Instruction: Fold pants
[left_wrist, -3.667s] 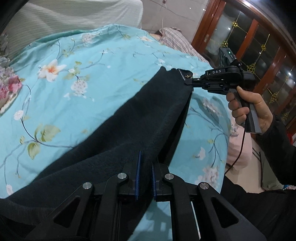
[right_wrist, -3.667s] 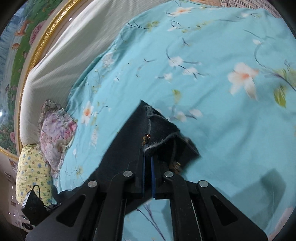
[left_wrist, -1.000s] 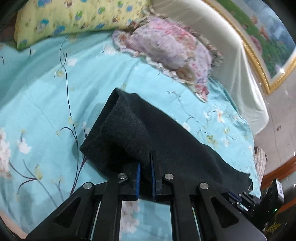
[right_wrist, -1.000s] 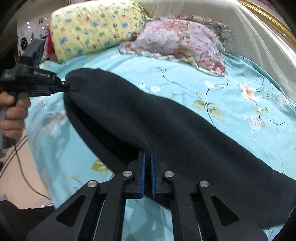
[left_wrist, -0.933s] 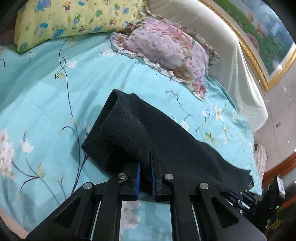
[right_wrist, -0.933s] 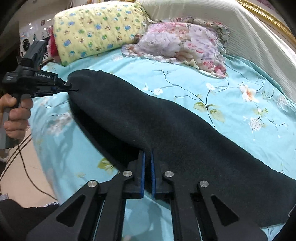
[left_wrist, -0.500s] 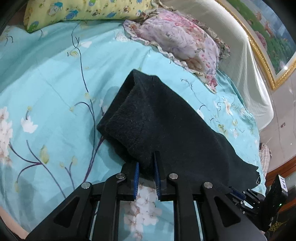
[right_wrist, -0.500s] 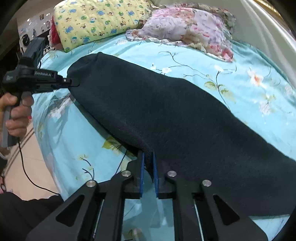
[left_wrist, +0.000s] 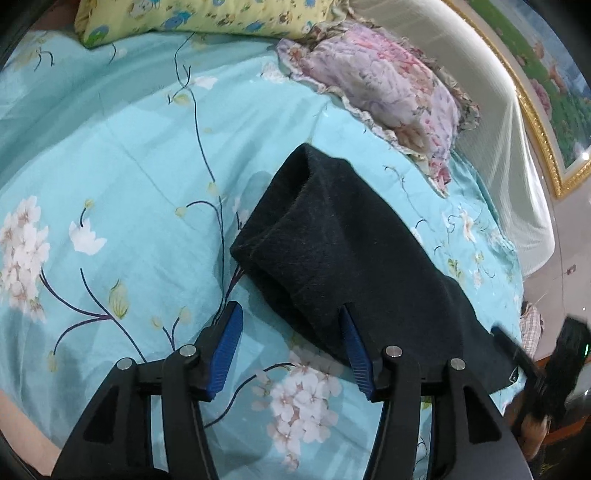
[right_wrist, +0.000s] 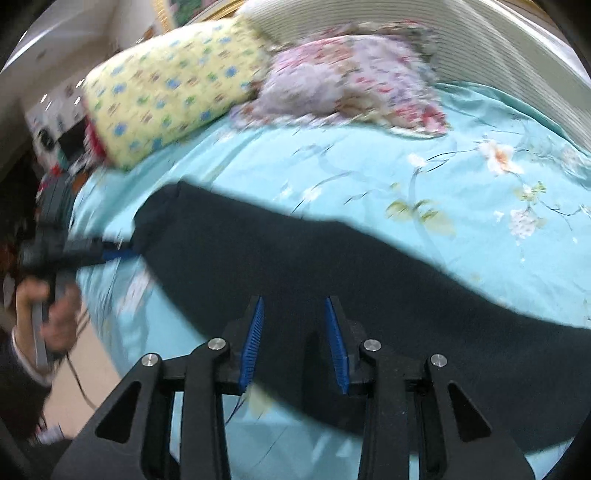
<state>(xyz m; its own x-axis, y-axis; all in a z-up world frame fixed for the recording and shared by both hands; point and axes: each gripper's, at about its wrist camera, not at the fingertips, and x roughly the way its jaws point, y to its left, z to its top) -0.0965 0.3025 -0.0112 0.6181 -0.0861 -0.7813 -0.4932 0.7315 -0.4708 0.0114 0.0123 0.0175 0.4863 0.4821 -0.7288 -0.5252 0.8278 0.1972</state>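
The black pants (left_wrist: 343, 251) lie flat as a long folded strip on the turquoise floral bedspread (left_wrist: 110, 184). My left gripper (left_wrist: 290, 314) is open at the pants' near end, its right finger touching the fabric edge, holding nothing. In the right wrist view the pants (right_wrist: 332, 266) stretch from left to lower right. My right gripper (right_wrist: 293, 306) is open just above them, empty. The left gripper also shows in the right wrist view (right_wrist: 110, 254) at the pants' far end. The right gripper shows blurred at the right edge of the left wrist view (left_wrist: 524, 365).
A yellow patterned pillow (left_wrist: 207, 14) and a pink floral pillow (left_wrist: 380, 85) lie at the head of the bed. A cream headboard (left_wrist: 509, 110) with gold trim stands behind. The bed's edge and the floor (right_wrist: 74, 380) are at the left in the right wrist view.
Both grippers have opened and let go of the pants, which now rest on the bed. The right wrist view is blurred from motion.
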